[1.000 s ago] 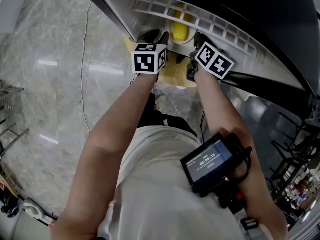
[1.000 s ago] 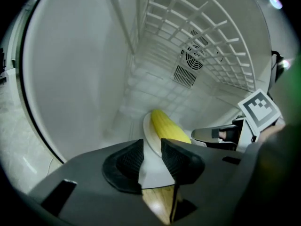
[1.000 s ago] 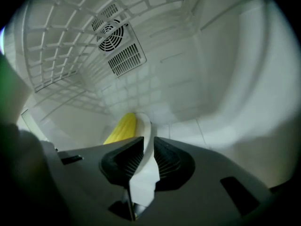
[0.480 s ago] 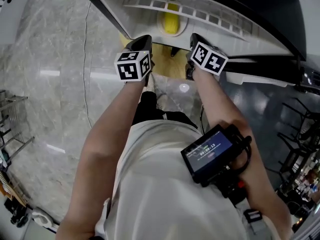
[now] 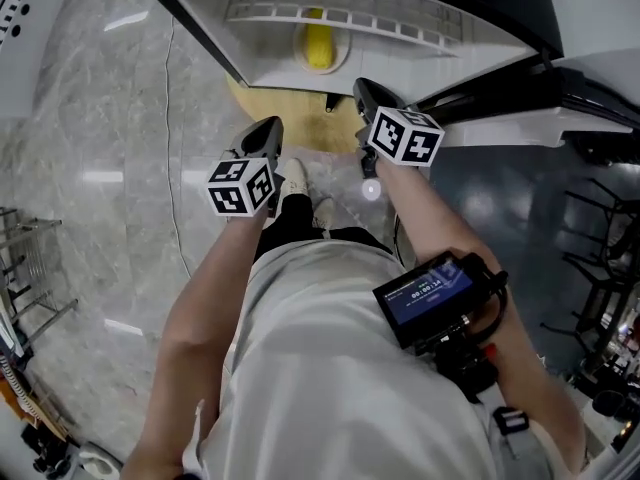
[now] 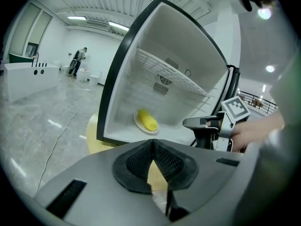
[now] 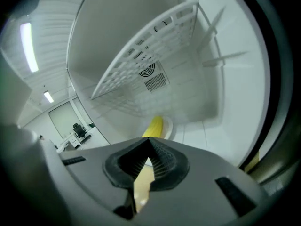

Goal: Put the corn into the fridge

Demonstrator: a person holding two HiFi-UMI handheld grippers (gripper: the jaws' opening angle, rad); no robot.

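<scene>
Looking at the corn (image 5: 318, 46) lying on a plate (image 5: 299, 61) on the floor of the fridge (image 5: 250, 46), beneath the wire shelf (image 5: 300, 8). Outside the opening, finding the right gripper (image 5: 362, 87) just before the front edge and the left gripper (image 5: 268, 128) left of it, farther back. Spotting a round board (image 5: 290, 118) under that edge.

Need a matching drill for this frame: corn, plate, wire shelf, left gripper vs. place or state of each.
Things:
1. corn
2. plate
3. wire shelf
4. left gripper

Place or state:
A. shut, empty, outside the fridge
B. on the fridge floor
C. lying on the plate
D. up in the fridge, above the corn

Pairs: 1-C, 2-B, 3-D, 4-A
</scene>
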